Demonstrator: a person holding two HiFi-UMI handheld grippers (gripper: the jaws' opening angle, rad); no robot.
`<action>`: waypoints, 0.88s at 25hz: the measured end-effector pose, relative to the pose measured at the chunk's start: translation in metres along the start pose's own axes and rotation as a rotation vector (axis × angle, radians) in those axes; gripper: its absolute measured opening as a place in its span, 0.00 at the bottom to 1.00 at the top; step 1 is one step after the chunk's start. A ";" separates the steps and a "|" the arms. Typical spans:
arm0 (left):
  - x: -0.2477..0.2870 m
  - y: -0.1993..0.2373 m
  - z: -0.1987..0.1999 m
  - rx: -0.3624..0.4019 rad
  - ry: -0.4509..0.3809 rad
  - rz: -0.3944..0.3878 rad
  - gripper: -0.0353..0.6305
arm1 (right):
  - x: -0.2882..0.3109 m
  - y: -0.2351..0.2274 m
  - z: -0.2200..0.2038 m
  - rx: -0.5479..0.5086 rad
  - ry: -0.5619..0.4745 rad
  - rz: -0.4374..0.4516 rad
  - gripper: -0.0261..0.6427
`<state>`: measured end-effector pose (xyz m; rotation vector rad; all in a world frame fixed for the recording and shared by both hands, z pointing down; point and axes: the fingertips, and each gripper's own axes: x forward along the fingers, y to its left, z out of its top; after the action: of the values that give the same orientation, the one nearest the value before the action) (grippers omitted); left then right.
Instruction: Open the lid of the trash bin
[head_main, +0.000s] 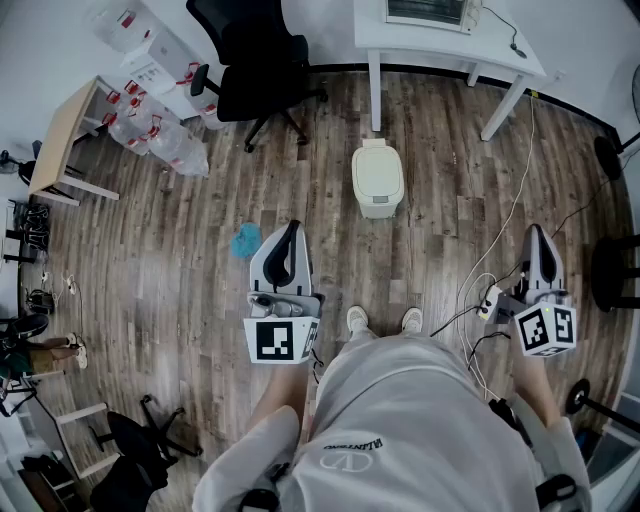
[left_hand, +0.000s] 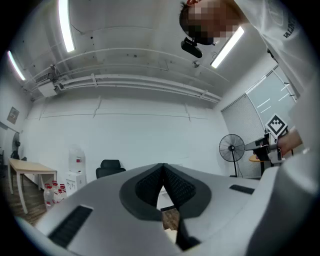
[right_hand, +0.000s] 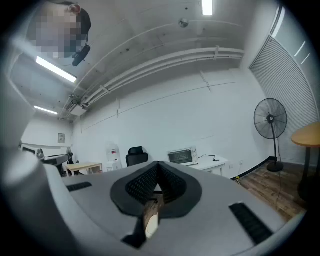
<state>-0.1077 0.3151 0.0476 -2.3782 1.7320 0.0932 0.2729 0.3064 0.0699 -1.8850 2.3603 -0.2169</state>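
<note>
Head view: the cream trash bin (head_main: 378, 178) sits on the wood floor (head_main: 450, 230) with its lid down, ahead of the person's shoes (head_main: 384, 320) and well apart from both grippers. The left gripper (head_main: 292, 228) and right gripper (head_main: 537, 234) are both held up in the air.

Left gripper view: jaws pressed together at the tips, nothing pinched.

Right gripper view: same deal, jaws closed on nothing.

Cream trash bin (head_main: 378, 178) on a brown wood-grain floor (head_main: 450, 180); at its eight o'clock a blue scrap (head_main: 246, 241), perhaps cloth. Left gripper (head_main: 291, 228) and right gripper (head_main: 537, 232): pale grey, with black-and-white square markers.
</note>
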 end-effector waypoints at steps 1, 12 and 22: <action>0.000 0.001 0.000 0.000 0.000 0.000 0.05 | 0.001 0.001 0.000 0.000 0.000 0.001 0.06; -0.004 0.015 -0.005 -0.012 -0.003 -0.021 0.05 | 0.005 0.020 -0.009 0.017 0.015 -0.002 0.06; -0.005 0.053 -0.019 -0.040 -0.012 -0.063 0.05 | 0.016 0.055 -0.020 -0.004 0.028 -0.038 0.06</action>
<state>-0.1606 0.3002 0.0607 -2.4526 1.6638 0.1331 0.2133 0.3035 0.0798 -1.9428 2.3457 -0.2431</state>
